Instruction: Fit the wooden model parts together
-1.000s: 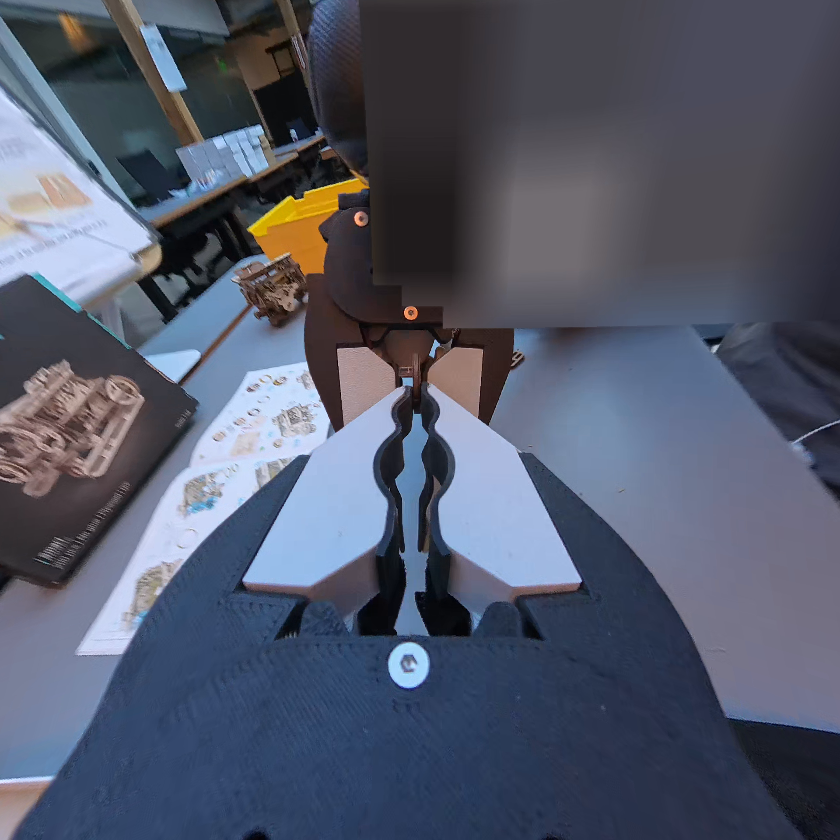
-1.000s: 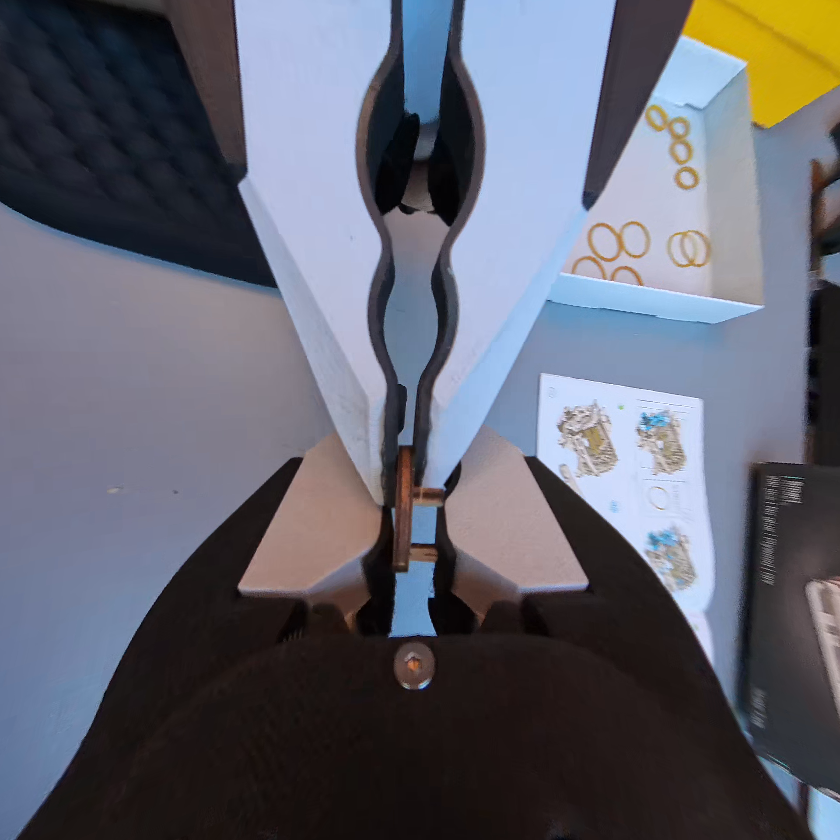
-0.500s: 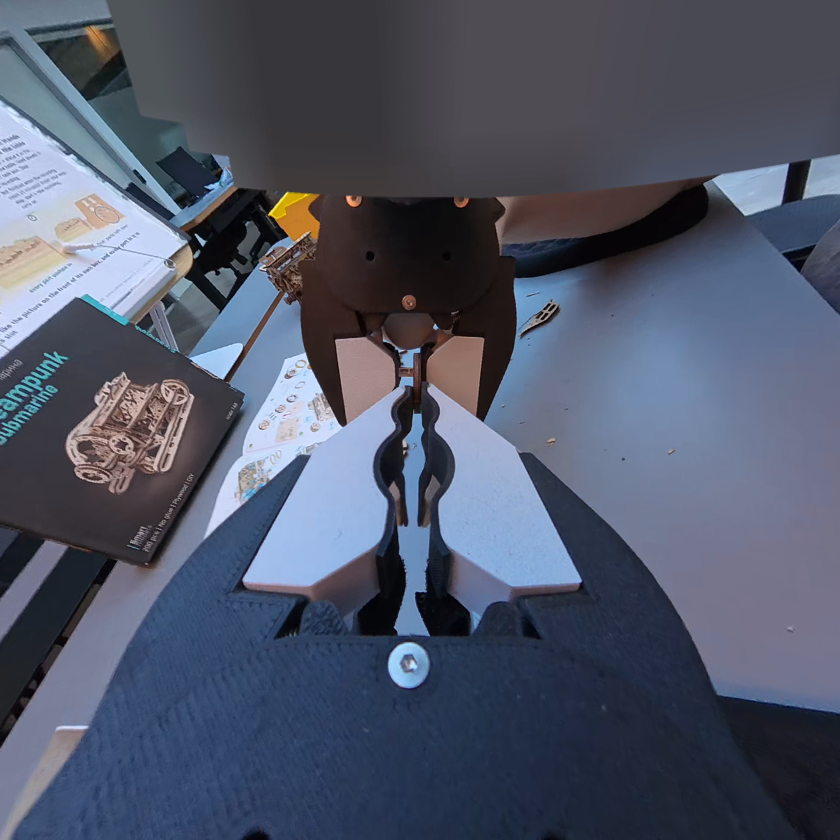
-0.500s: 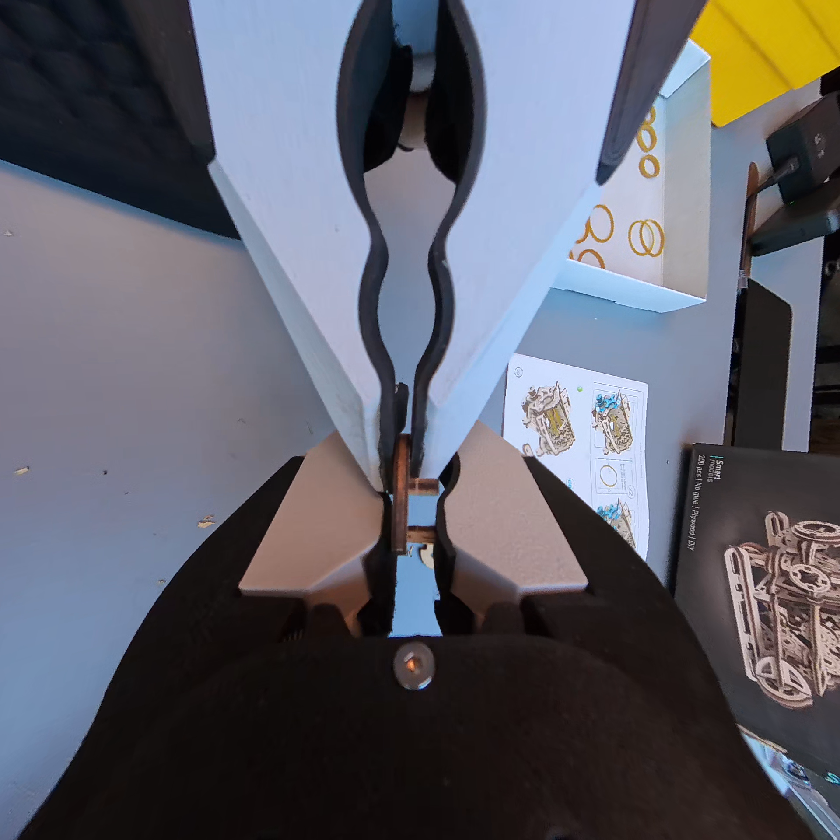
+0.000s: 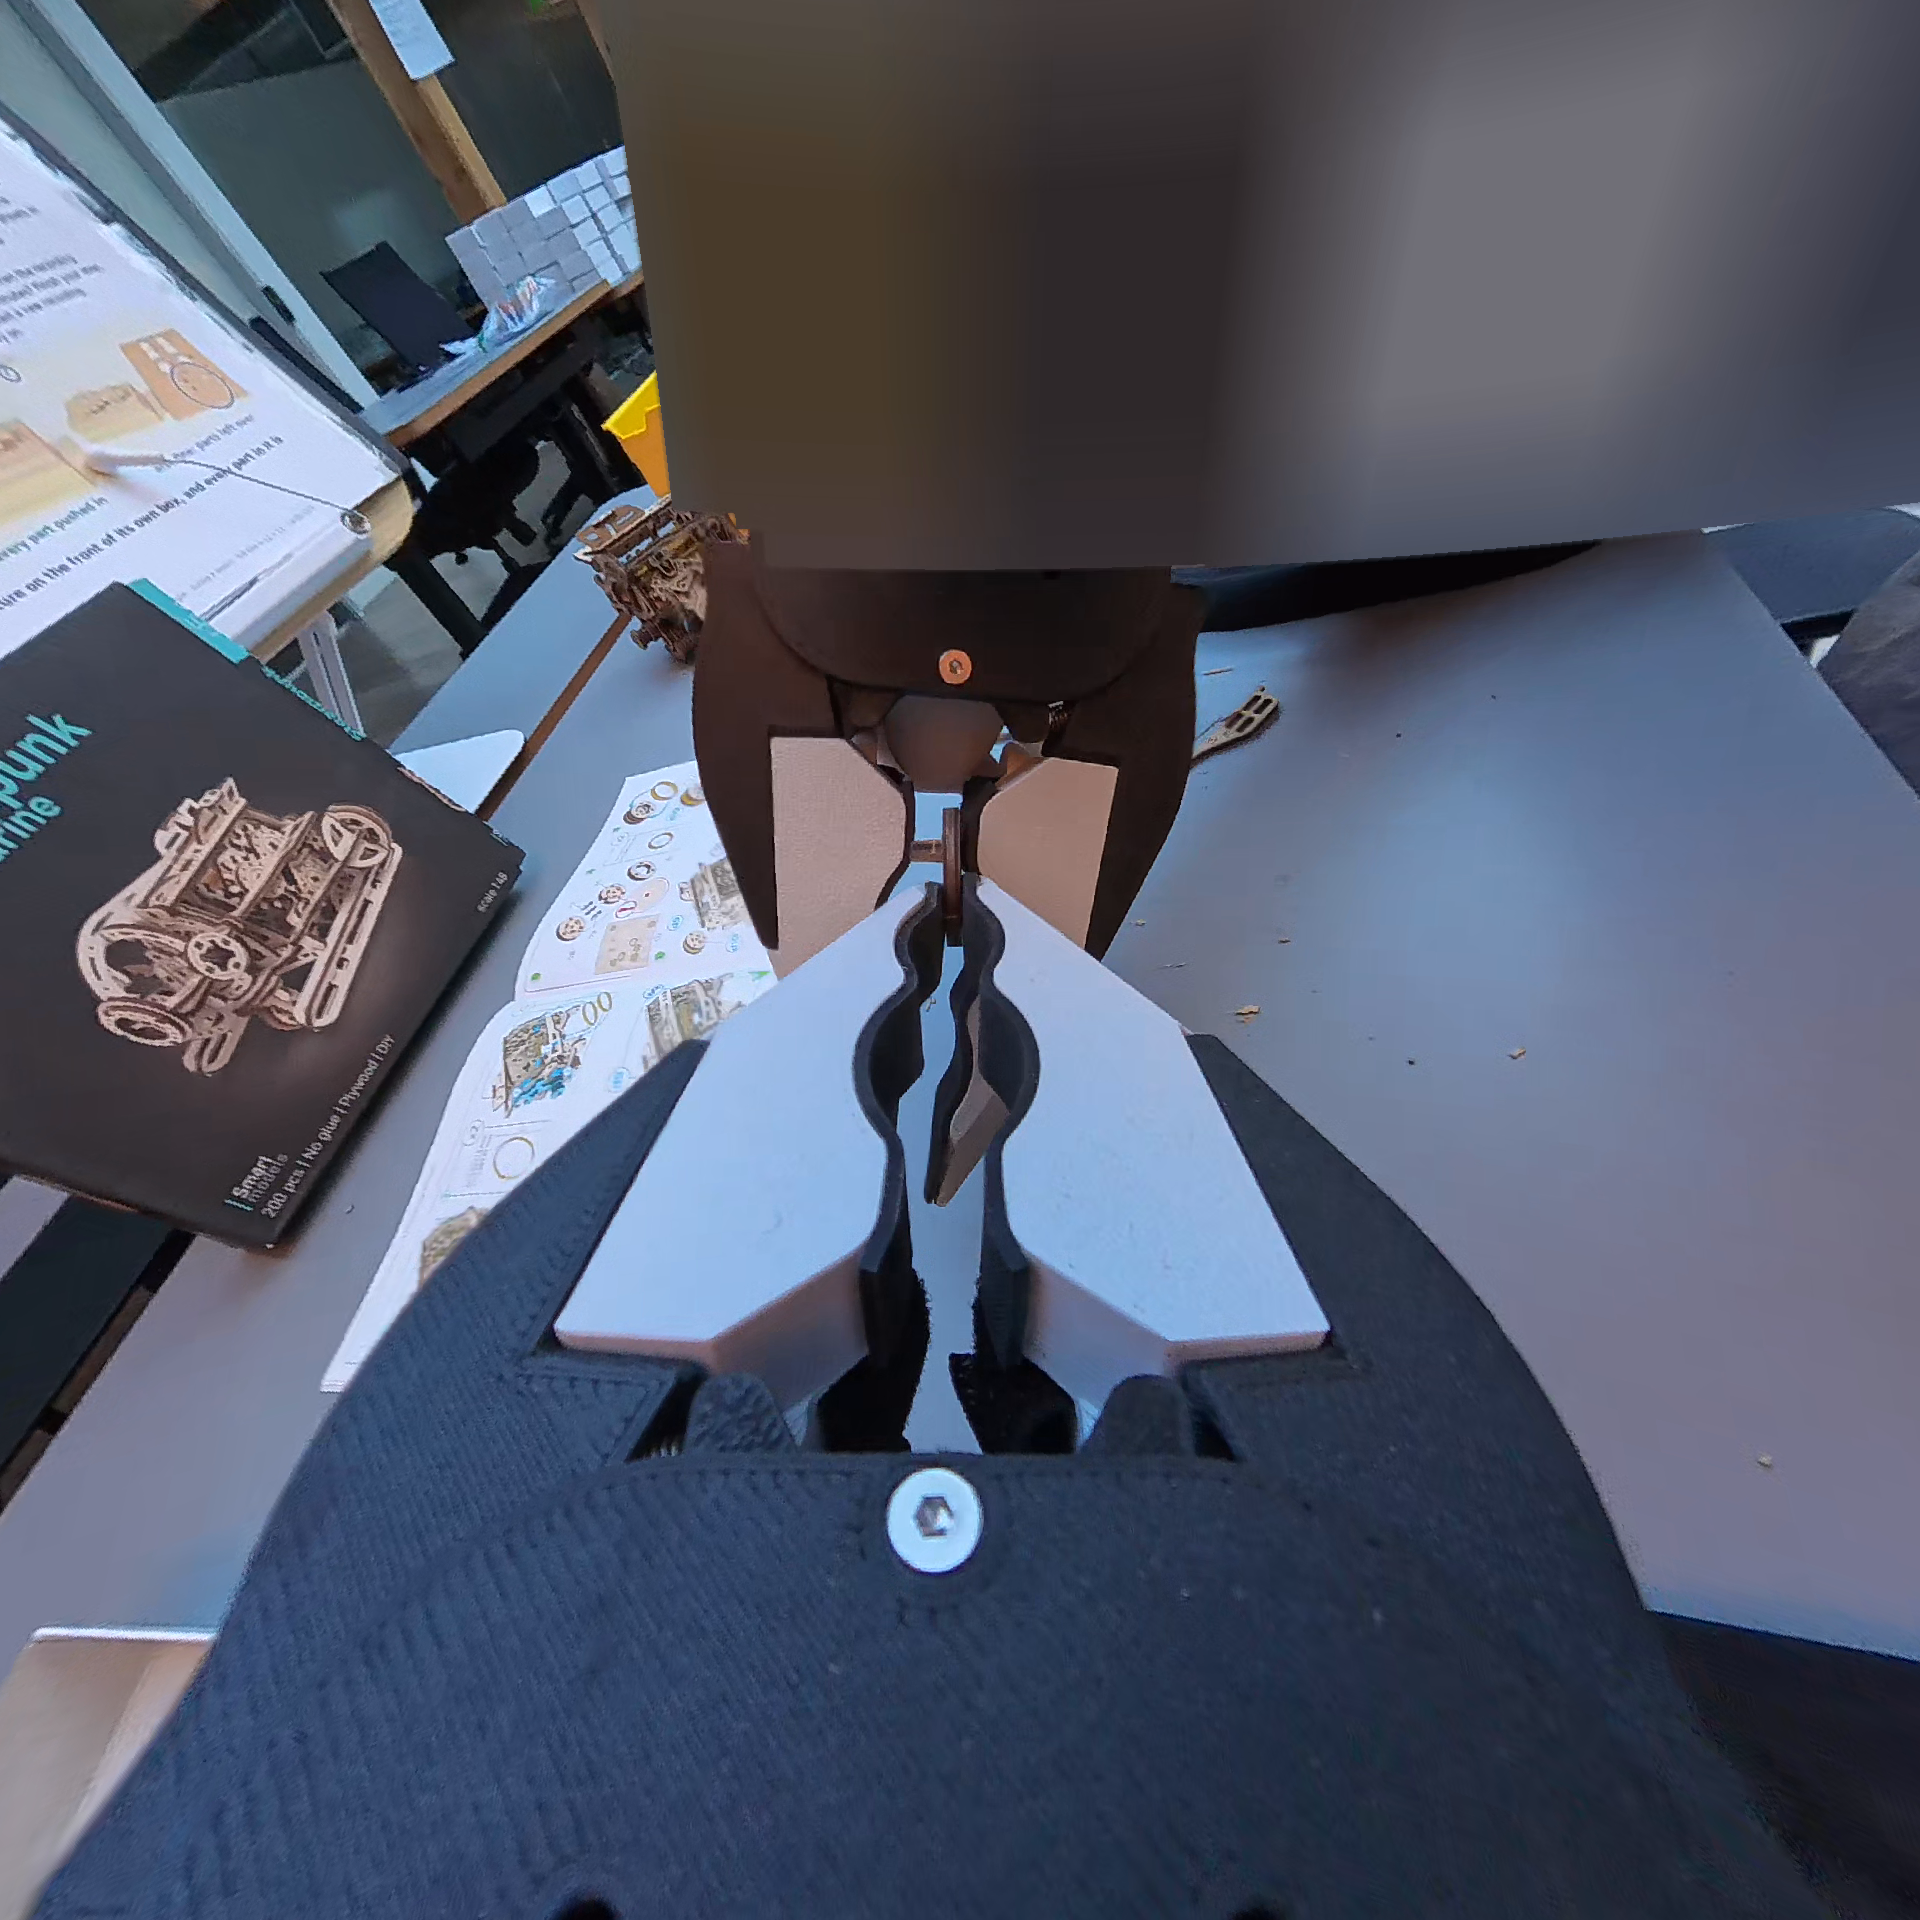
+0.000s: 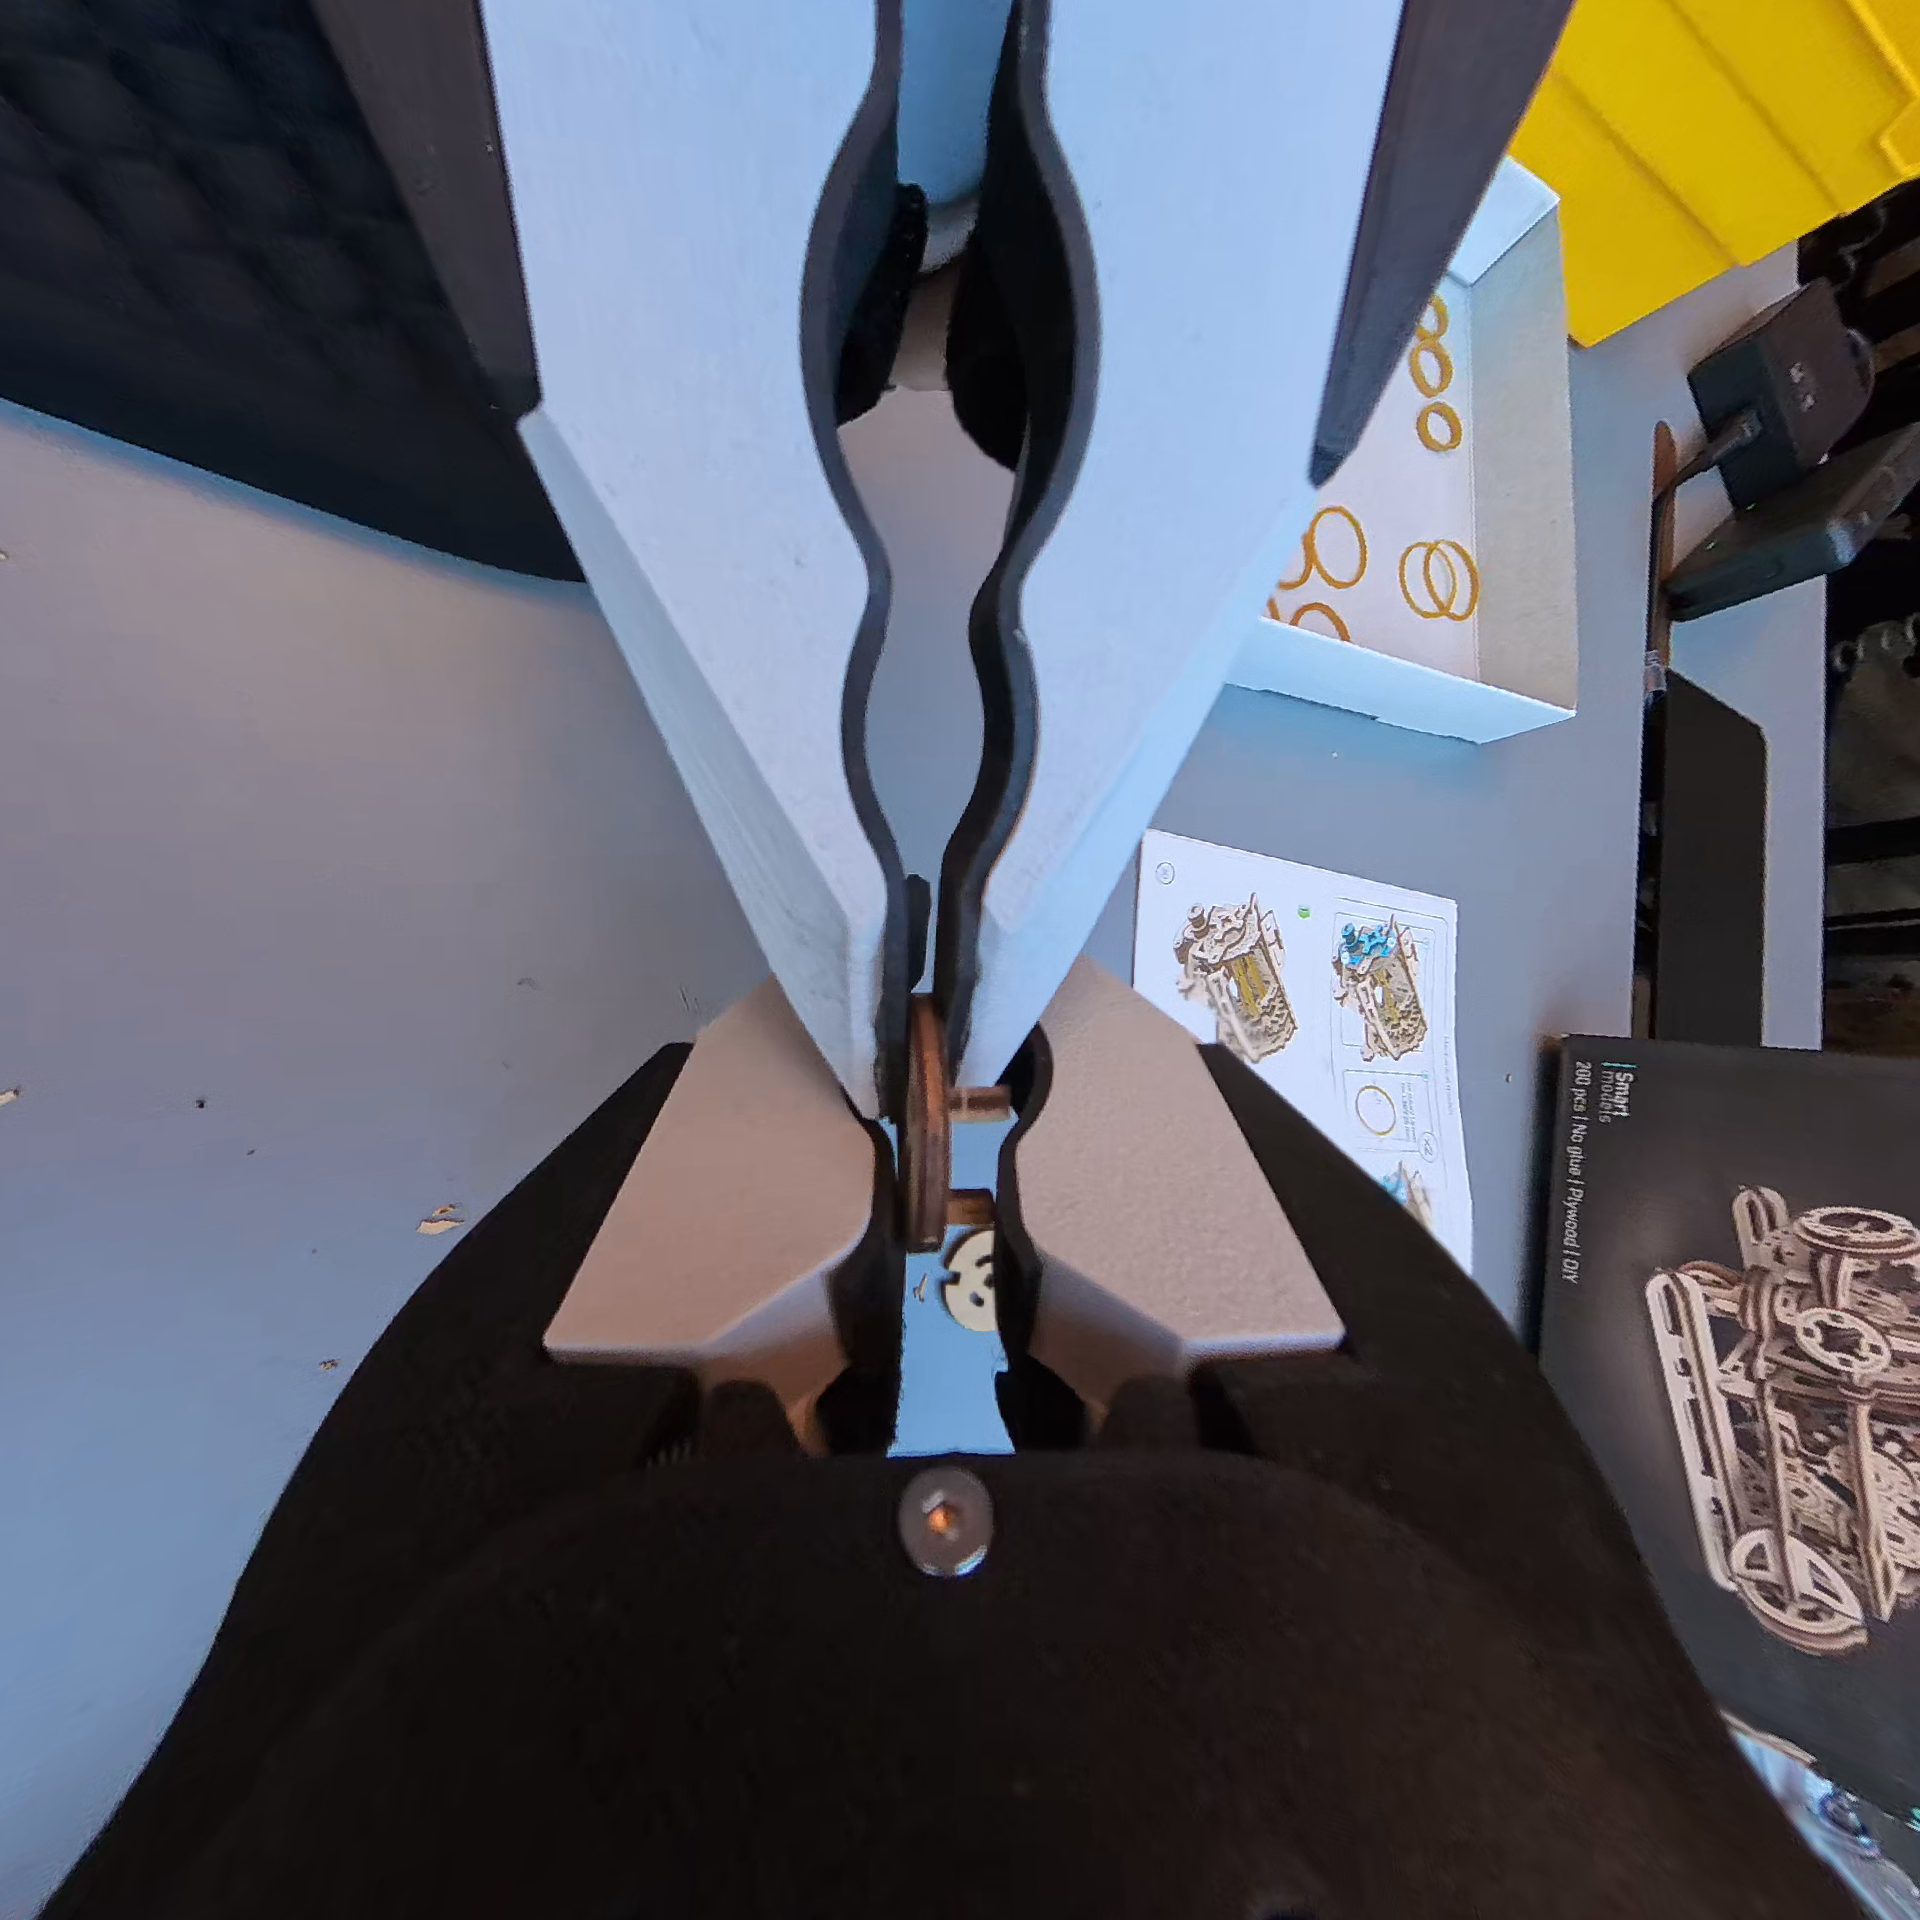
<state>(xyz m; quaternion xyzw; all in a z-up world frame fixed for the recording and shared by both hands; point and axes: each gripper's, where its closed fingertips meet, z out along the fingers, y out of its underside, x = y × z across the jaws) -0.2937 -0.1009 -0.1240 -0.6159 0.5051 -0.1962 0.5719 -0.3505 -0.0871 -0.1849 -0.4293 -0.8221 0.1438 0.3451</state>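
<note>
Right wrist view, lower centre: right gripper [image 6: 940, 1132] pinches a thin wooden disc [image 6: 925, 1127] with two pegs; left gripper [image 6: 925, 966] clamps its upper edge. Light, stiff, snappable plywood, I judge — hold the flat faces, not the pegs.

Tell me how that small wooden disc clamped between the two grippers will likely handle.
The wooden disc looks thin, so probably light and stiff, yet apt to snap if twisted. Its two short pegs seem fragile. Held edge-on by the left gripper and right gripper, it may pivot.
</note>
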